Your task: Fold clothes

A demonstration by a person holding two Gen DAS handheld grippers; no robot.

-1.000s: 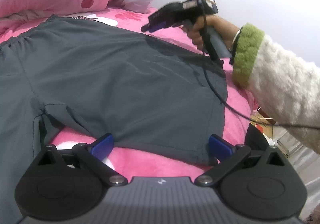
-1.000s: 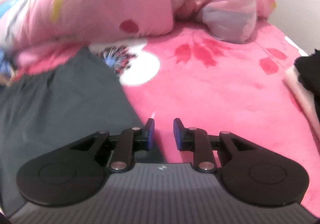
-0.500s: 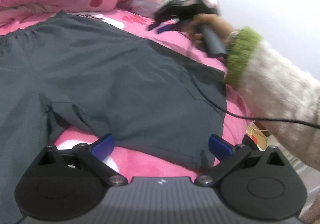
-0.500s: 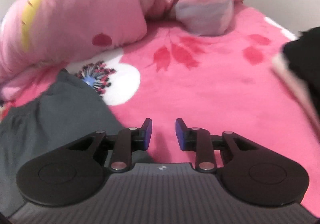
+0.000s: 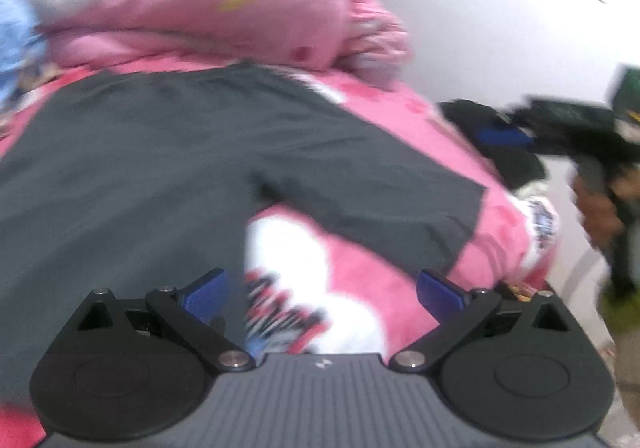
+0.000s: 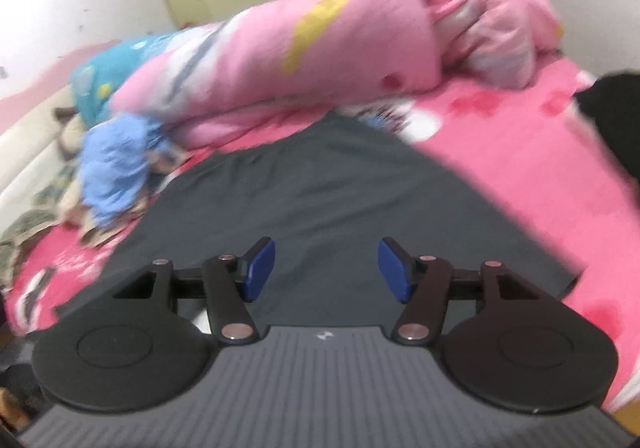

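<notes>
Evidently no fold is made yet: the grey shorts are spread flat on the pink bed, while left gripper and right gripper are held wide, empty.

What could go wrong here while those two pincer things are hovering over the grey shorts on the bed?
1. Both views are smeared by motion, so a grab aimed now might miss the hem of the grey shorts.
2. The left gripper hangs open over the gap between the legs, above the pink blanket; closing there could pinch bedding instead.
3. The right gripper is open over flat cloth mid-leg, with no edge between its fingers, so it may bunch the fabric.
</notes>
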